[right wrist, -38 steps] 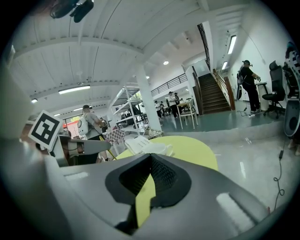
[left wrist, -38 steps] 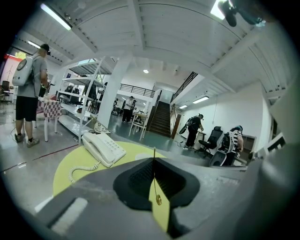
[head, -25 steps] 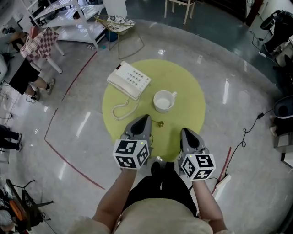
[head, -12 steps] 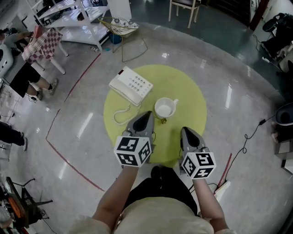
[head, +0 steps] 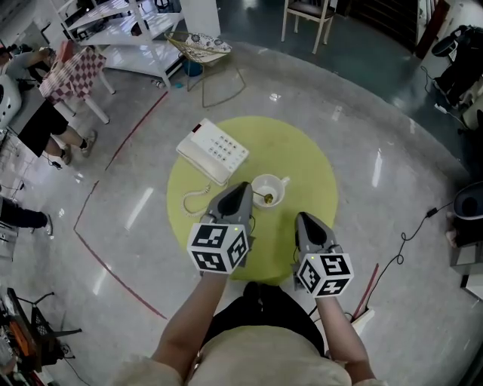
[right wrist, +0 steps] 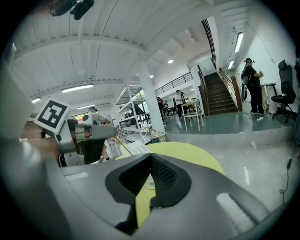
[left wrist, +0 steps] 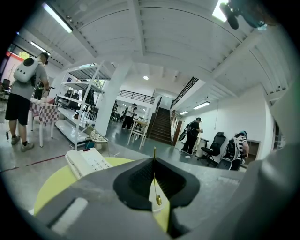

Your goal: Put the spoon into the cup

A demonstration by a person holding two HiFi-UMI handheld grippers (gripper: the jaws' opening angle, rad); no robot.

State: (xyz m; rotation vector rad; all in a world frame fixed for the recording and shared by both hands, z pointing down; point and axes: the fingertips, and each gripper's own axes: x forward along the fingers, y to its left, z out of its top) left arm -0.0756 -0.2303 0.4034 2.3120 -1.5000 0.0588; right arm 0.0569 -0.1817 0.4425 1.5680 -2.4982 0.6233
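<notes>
A white cup (head: 269, 189) stands near the middle of the round yellow-green table (head: 302, 151). My left gripper (head: 243, 186) is shut on a thin gold spoon (head: 265, 199). The spoon's bowl end hangs in the cup's mouth. In the left gripper view the spoon (left wrist: 155, 185) is pinched edge-on between the closed jaws, its handle tip poking above them. My right gripper (head: 303, 217) is shut and holds nothing, lower right of the cup near the table's front edge. In the right gripper view the left gripper (right wrist: 79, 136) shows at the left with the spoon handle (right wrist: 123, 145) slanting from it.
A white telephone (head: 212, 150) with a coiled cord (head: 195, 199) lies on the table's left. White shelves (head: 113, 30), a wire stool (head: 200, 41) and a chair (head: 306, 15) stand beyond the table. A person (head: 45, 113) stands at far left. A cable (head: 400, 234) runs over the floor at right.
My left gripper has carried the spoon forward and to the right, from beside the cup to over it. The spoon's bowl end now hangs in the cup's mouth. The right gripper has barely moved.
</notes>
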